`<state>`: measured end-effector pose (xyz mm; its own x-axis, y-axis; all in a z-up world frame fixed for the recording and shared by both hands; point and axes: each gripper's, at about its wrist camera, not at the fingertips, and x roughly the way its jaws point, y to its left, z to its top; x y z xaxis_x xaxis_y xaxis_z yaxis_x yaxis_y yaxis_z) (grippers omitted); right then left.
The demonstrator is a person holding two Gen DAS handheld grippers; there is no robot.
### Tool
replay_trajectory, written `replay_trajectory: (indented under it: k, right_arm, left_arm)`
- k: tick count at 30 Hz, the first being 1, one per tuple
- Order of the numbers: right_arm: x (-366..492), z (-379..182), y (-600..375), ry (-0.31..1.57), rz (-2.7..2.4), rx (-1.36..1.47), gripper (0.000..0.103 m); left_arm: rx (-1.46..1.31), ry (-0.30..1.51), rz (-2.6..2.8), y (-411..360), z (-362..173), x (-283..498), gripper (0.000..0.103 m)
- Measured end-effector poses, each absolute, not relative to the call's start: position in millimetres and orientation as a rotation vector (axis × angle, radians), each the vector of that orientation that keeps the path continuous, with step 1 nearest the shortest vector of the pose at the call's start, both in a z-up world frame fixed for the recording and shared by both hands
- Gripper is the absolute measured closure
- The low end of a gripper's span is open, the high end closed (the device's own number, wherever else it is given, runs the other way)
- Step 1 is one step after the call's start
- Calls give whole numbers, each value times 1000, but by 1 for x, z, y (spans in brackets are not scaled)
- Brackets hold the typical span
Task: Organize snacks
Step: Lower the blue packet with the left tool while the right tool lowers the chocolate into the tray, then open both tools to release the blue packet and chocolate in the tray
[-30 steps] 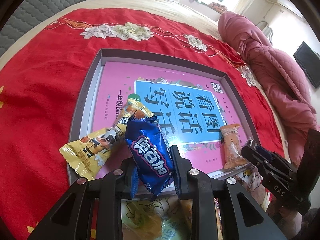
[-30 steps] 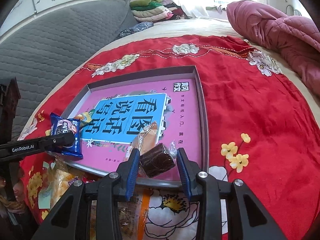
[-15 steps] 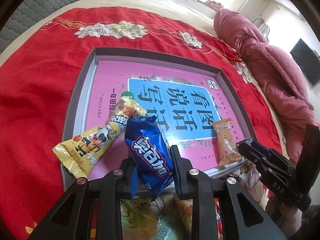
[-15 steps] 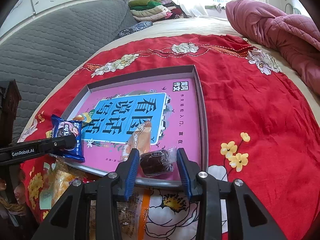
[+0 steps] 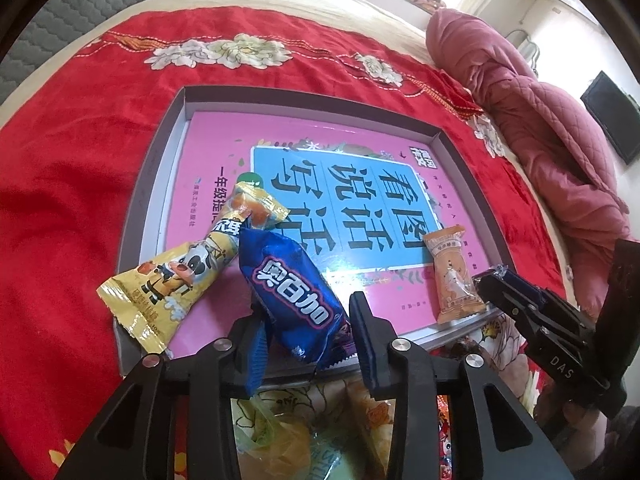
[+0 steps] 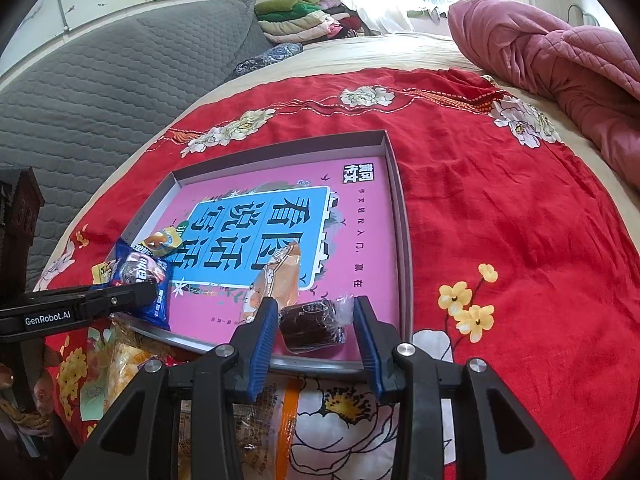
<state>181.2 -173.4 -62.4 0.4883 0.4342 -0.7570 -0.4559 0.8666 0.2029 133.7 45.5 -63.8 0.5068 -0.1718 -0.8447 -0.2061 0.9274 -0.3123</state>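
A grey box tray (image 5: 168, 160) with a pink and blue printed bottom lies on the red bedspread. My left gripper (image 5: 306, 322) is open around a blue Oreo packet (image 5: 288, 292) that rests on the tray's near edge, next to a yellow cartoon snack packet (image 5: 180, 276). An orange wrapped snack (image 5: 452, 276) lies at the tray's near right. My right gripper (image 6: 314, 326) is open around a dark brown wrapped cake (image 6: 312, 324) lying in the tray (image 6: 400, 208). The Oreo packet (image 6: 140, 280) and the left gripper's fingers (image 6: 120, 300) show at the left of the right wrist view.
A bag of more snacks (image 6: 132, 364) lies below the tray's near edge. A pink quilt (image 5: 540, 120) is heaped at the right. A grey padded headboard (image 6: 100, 92) and folded clothes (image 6: 304, 16) stand behind. A dark wooden post (image 6: 20, 216) stands at the left.
Both grippers have opened. The blue Oreo packet has settled onto the tray edge, and the brown cake has dropped from the right gripper's hold into the tray.
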Motion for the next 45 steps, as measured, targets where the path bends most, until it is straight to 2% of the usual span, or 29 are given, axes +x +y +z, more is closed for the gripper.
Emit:
replay_trajectory:
  k: [6, 23, 27, 31, 42, 45]
  right_arm:
    - [181, -62, -177, 914, 533, -19, 64]
    - [183, -58, -178, 910, 525, -5, 64]
    - [182, -55, -178, 900, 527, 2, 64]
    - [181, -52, -178, 885, 536, 4, 57]
    - [179, -43, -181, 852, 550, 29, 55]
    - [179, -40, -182, 838, 557, 39, 49]
  left_arm:
    - [-392, 1039, 41, 48, -58, 133, 57]
    - [-313, 1029, 134, 62, -49, 124, 56]
    - [-320, 1027, 136, 63, -45, 123, 50]
    - [-341, 1018, 122, 63, -40, 121, 49]
    - [-353, 992, 110, 62, -24, 114, 48]
    - [-367, 986, 101, 63, -20, 112, 47]
